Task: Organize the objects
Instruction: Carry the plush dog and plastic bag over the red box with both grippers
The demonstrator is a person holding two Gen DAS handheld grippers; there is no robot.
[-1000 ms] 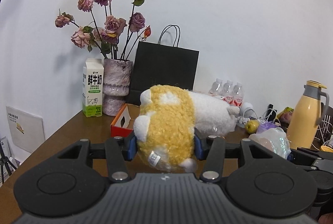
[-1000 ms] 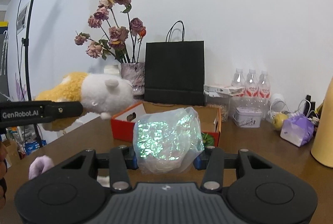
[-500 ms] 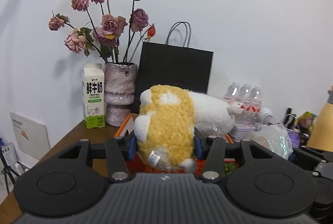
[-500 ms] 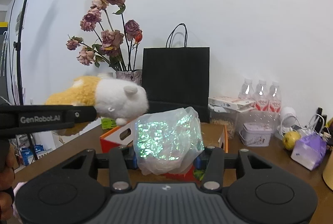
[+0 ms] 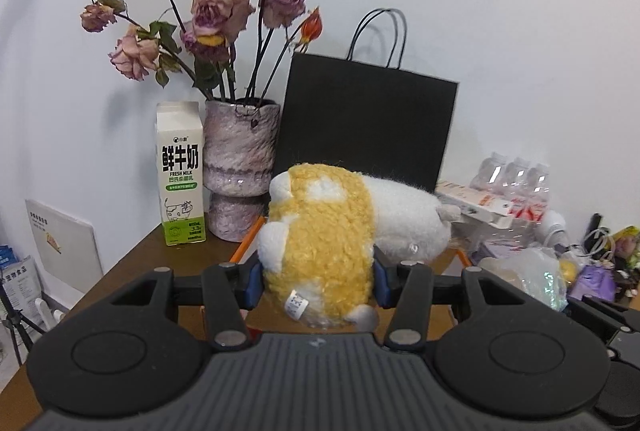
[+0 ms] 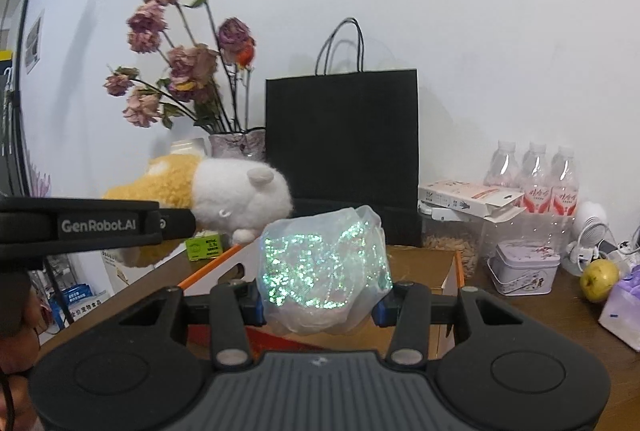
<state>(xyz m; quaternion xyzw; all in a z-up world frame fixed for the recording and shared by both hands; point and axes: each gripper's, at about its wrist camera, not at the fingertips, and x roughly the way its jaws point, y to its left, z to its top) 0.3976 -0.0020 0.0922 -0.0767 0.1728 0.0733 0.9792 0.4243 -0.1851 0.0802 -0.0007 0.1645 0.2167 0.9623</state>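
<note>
My left gripper (image 5: 316, 281) is held level above the near edge of the brown table (image 5: 132, 263), its fingers clamped on the yellow rump of a plush toy (image 5: 320, 243) — the white head end points away from me toward the black paper bag (image 5: 364, 127) at the far wall. In the right wrist view, that same gripper reaches in from the left, its arm horizontal, with the plush hanging off its tip above the left rim of the orange-edged cardboard box (image 6: 452, 267). My right gripper (image 6: 320, 301) also sits level, pointed at the box, with its fingers pressed against both sides of a crumpled clear bag of iridescent glitter (image 6: 324, 267), which is held off the table just in front of the box opening. Far left, a milk carton (image 5: 182, 173) stands touching a mottled vase of dried roses (image 5: 240, 167). To the right of the box I see water bottles (image 6: 532, 177), a small tin (image 6: 524, 267) and a yellow-green fruit (image 6: 599, 278).
</note>
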